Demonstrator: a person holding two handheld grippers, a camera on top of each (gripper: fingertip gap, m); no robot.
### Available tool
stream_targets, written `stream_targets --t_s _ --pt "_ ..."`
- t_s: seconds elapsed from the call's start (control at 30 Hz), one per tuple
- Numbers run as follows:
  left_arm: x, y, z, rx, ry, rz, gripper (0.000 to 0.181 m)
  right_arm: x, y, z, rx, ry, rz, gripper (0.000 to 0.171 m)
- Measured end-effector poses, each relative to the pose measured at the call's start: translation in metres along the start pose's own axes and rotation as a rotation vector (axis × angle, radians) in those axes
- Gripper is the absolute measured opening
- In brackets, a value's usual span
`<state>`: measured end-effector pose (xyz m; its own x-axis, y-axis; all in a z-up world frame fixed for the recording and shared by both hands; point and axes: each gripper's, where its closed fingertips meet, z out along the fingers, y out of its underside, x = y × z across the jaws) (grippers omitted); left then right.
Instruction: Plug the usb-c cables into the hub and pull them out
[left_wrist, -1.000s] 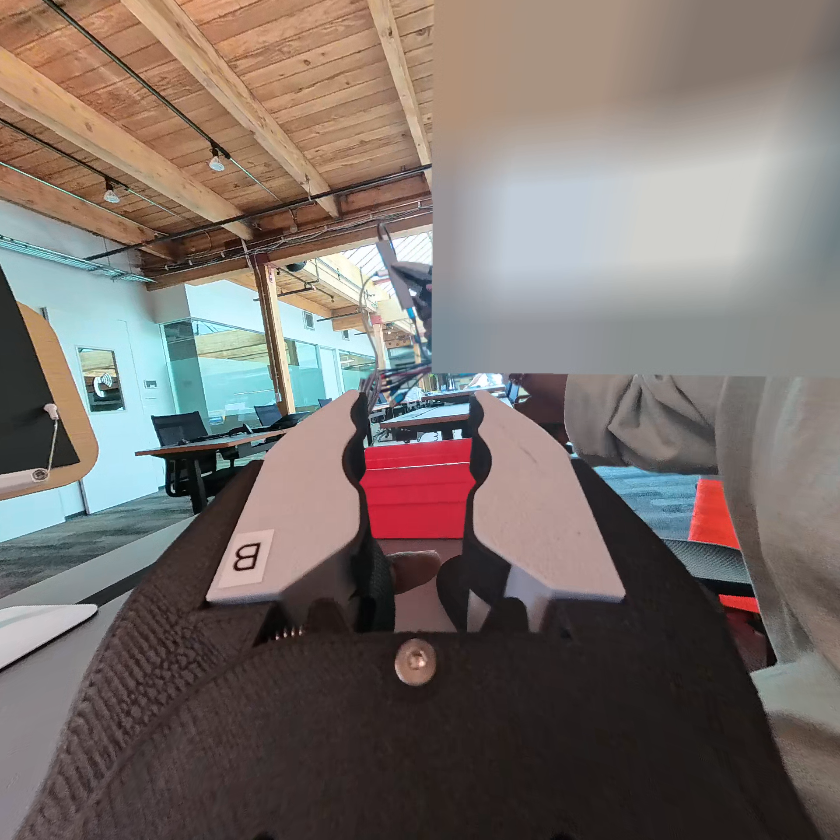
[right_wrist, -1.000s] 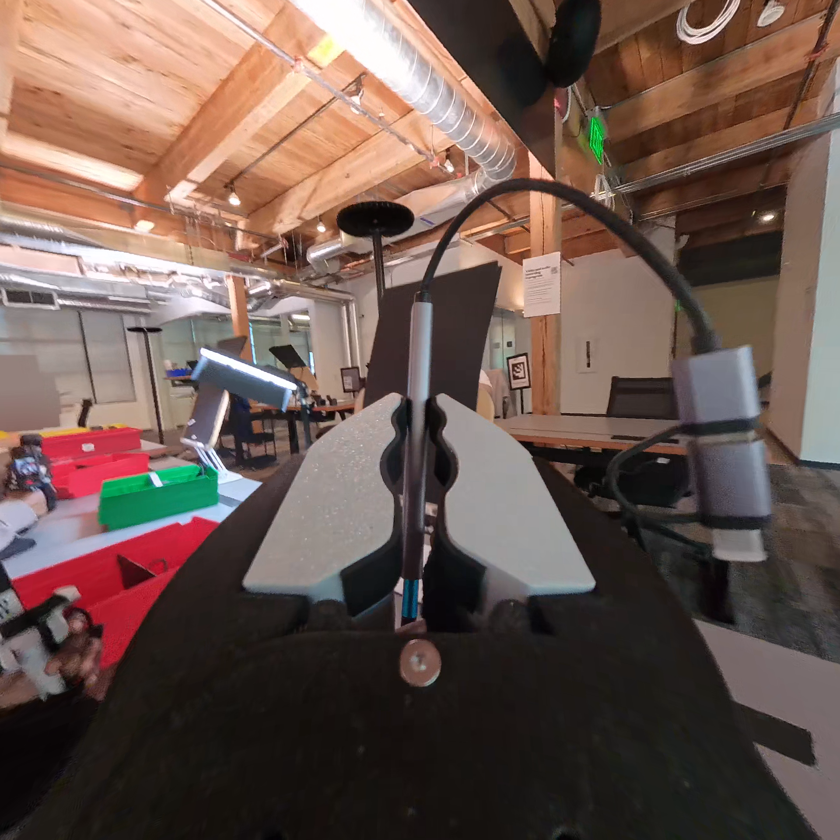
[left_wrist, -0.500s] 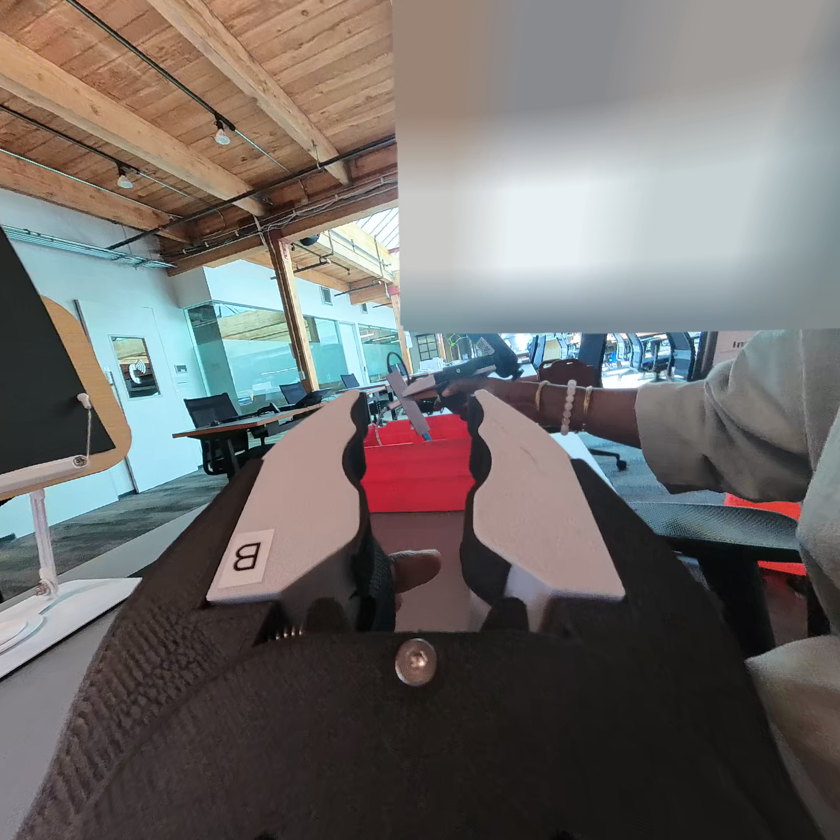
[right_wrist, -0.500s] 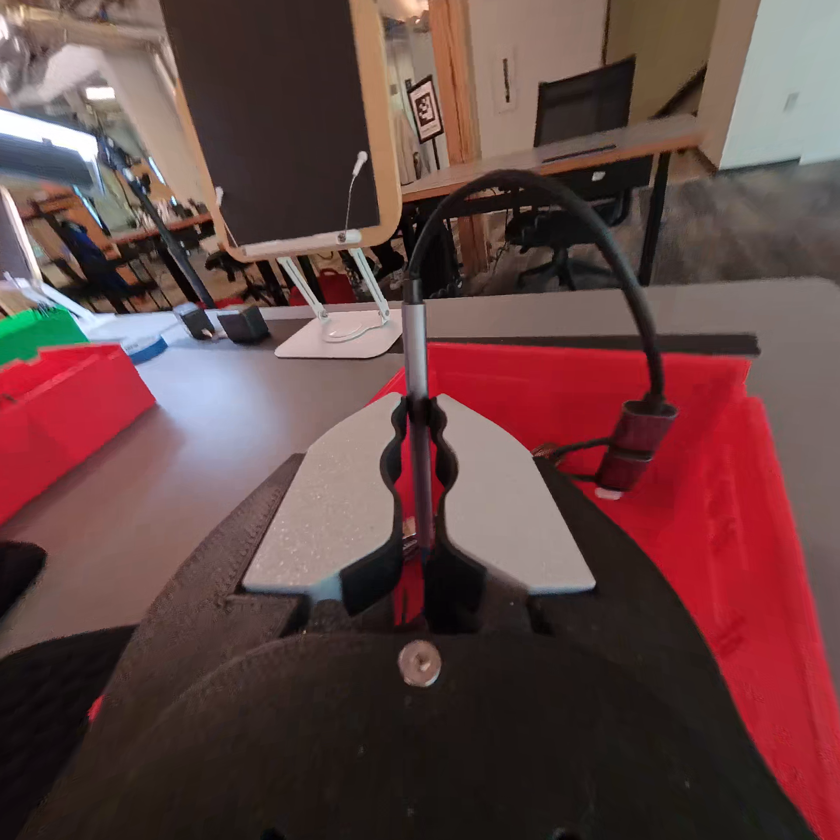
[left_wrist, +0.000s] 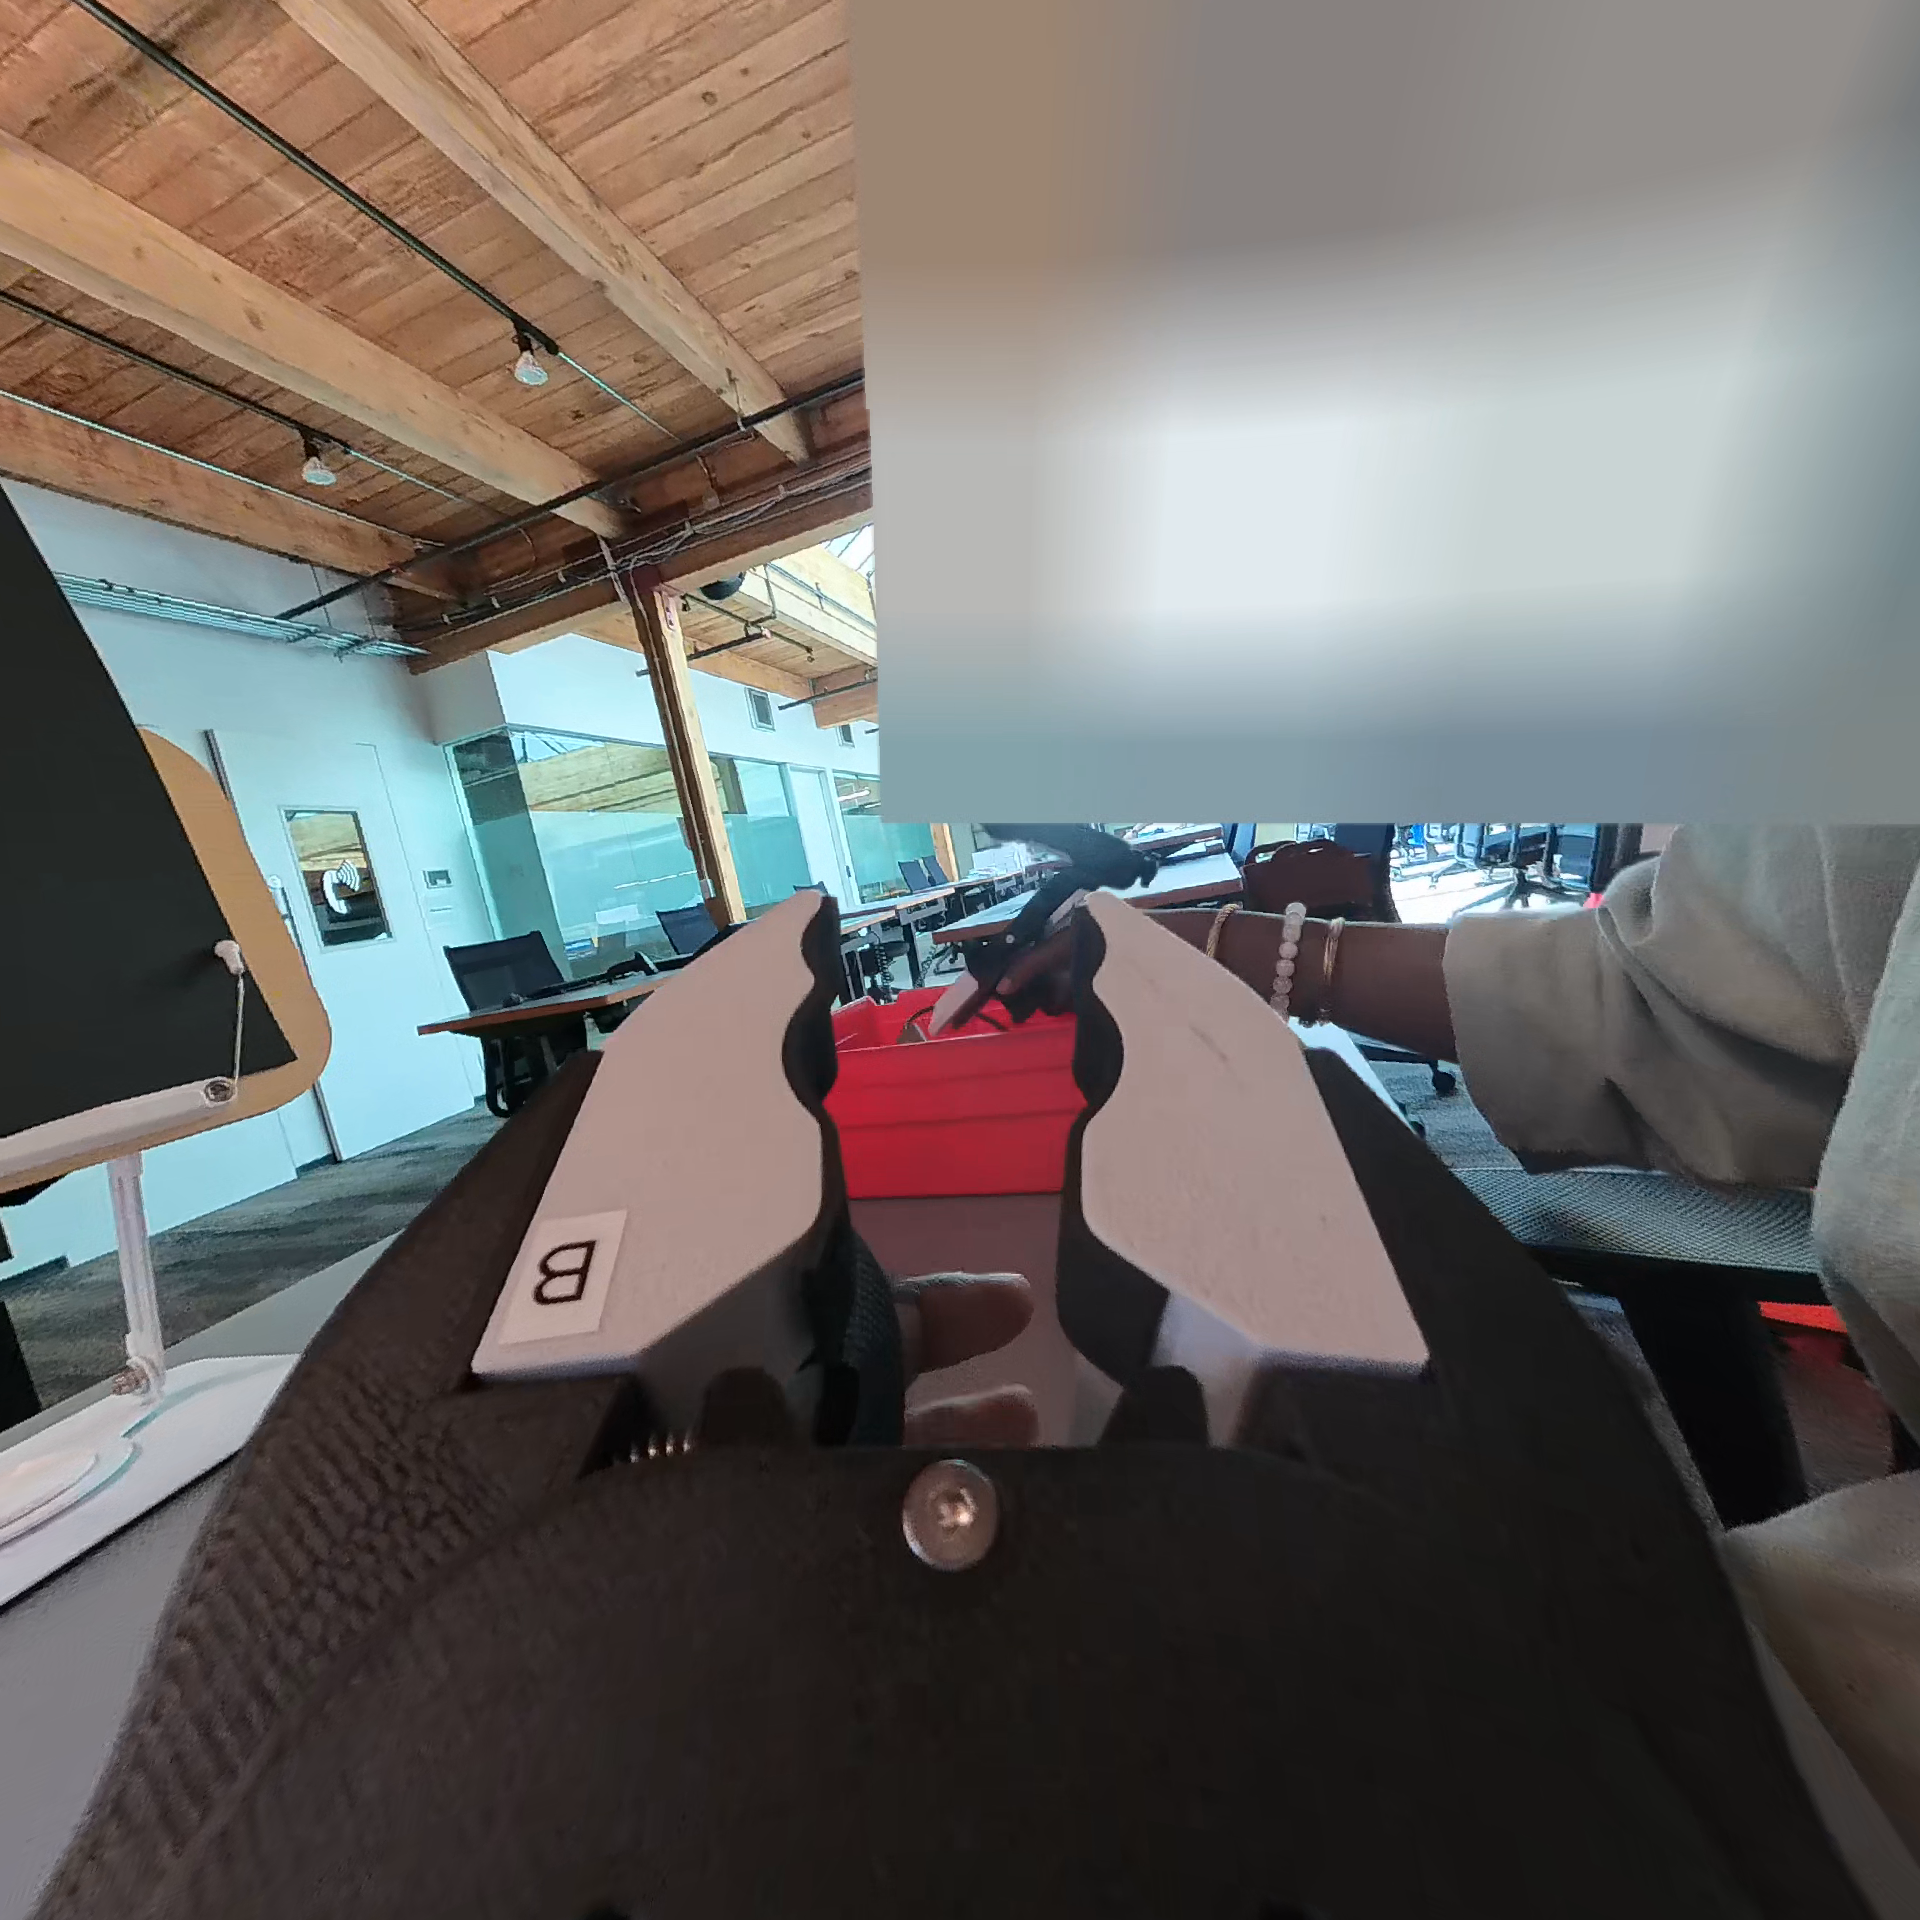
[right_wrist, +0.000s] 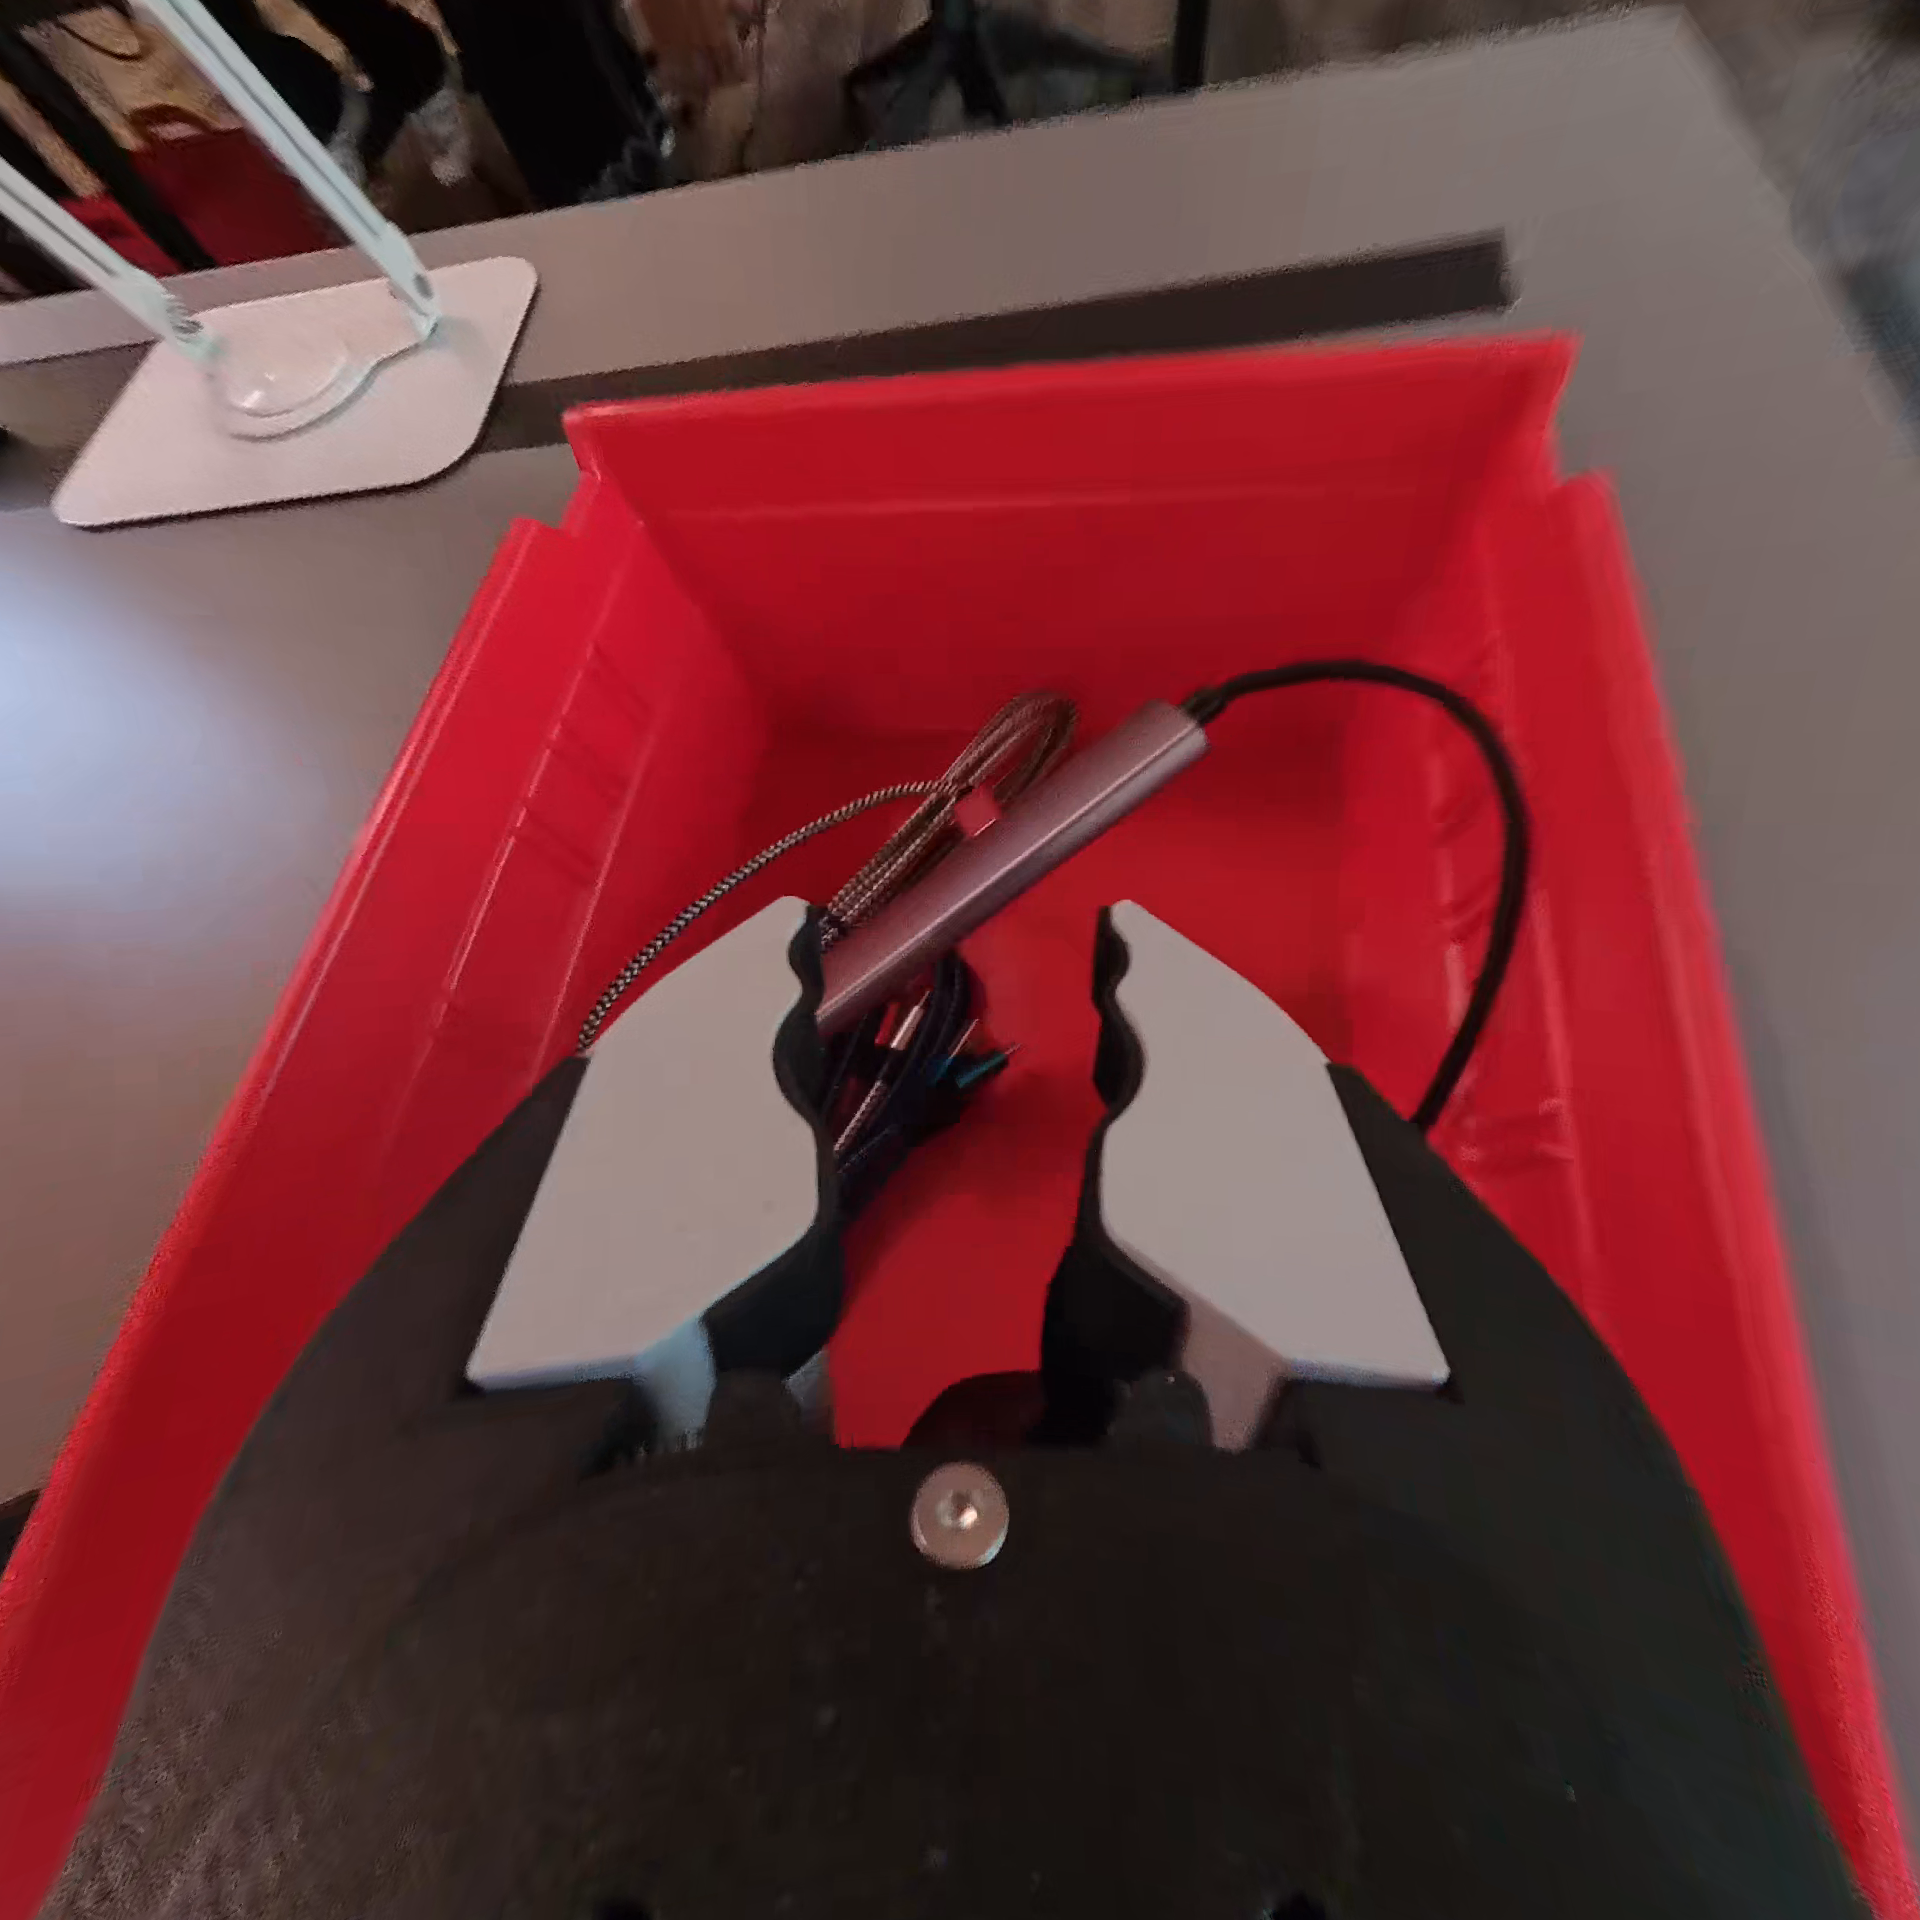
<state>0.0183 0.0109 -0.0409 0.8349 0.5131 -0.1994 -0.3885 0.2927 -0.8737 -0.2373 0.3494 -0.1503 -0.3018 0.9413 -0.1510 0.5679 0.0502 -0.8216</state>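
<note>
Released since the earlier frame, the slim grey metal hub (right_wrist: 1013, 857) lay in the red plastic bin (right_wrist: 1039, 499); right gripper (right_wrist: 956, 935) gaped, visible only in its own view, while left gripper (left_wrist: 951, 935) stood unclenched, empty.

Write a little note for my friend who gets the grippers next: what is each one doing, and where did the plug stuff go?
Right gripper: open, empty, hovering over the red bin.
Left gripper: open, empty, pointing across the table toward that same bin.
The grey hub lies loose in the bin on top of a braided cable bundle; its own black lead loops along the bin's right wall. More cables sit beneath, by the right gripper's left finger.
Done: nothing looks plugged into the hub, though its ports are hard to see.
Left: probably just moving both grippers away.
</note>
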Motion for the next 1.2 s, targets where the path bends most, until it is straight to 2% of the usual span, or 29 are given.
stream_targets --t_s 0.07,0.17,0.27,0.33,0.4,0.47,0.57,0.7,0.77,0.83,0.93,1.07,1.13,1.2 --pt "0.002 0.001 0.001 -0.003 0.007 0.006 0.042 -0.005 -0.02 -0.02 0.128 0.084 -0.073 0.055" --pt "0.006 0.006 0.003 -0.034 0.024 0.005 0.042 -0.042 -0.061 -0.077 0.465 0.09 -0.127 0.062" --pt "0.011 0.011 0.004 -0.067 0.043 0.012 0.042 -0.113 -0.085 -0.154 0.88 -0.082 -0.124 0.062" --pt "0.013 0.013 0.005 -0.094 0.047 0.018 0.042 -0.16 -0.08 -0.2 1.128 -0.238 -0.085 0.051" --pt "0.014 0.011 0.005 -0.148 0.044 0.009 0.042 -0.2 -0.06 -0.222 1.275 -0.377 -0.053 0.043" --pt "0.014 0.0 0.002 -0.207 0.04 0.01 0.042 -0.233 -0.035 -0.214 1.285 -0.451 -0.071 0.043" --pt "-0.009 -0.023 -0.015 -0.385 -0.035 0.083 0.042 -0.264 0.0 -0.175 1.167 -0.483 -0.145 0.046" --pt "-0.081 -0.053 -0.068 -0.738 -0.199 0.204 0.042 -0.279 0.034 -0.133 1.023 -0.509 -0.151 0.049" --pt "-0.126 -0.055 -0.1 -0.933 -0.267 0.302 0.042 -0.284 0.039 -0.13 0.997 -0.523 -0.161 0.053" --pt "-0.163 -0.036 -0.142 -1.182 -0.253 0.331 0.043 -0.284 0.038 -0.132 1.018 -0.504 -0.184 0.051" --pt "-0.209 0.007 -0.201 -1.461 -0.241 0.234 0.043 -0.287 0.04 -0.132 1.011 -0.521 -0.194 0.051" --pt "-0.247 0.055 -0.245 -1.65 -0.235 0.203 0.046 -0.282 0.039 -0.13 1.005 -0.526 -0.157 0.05" --pt "-0.255 0.071 -0.252 -1.685 -0.227 0.182 0.047 -0.279 0.037 -0.13 1.008 -0.534 -0.127 0.049" --pt "-0.255 0.085 -0.251 -1.69 -0.149 0.2 0.047 -0.276 0.036 -0.13 1.009 -0.546 -0.103 0.048"
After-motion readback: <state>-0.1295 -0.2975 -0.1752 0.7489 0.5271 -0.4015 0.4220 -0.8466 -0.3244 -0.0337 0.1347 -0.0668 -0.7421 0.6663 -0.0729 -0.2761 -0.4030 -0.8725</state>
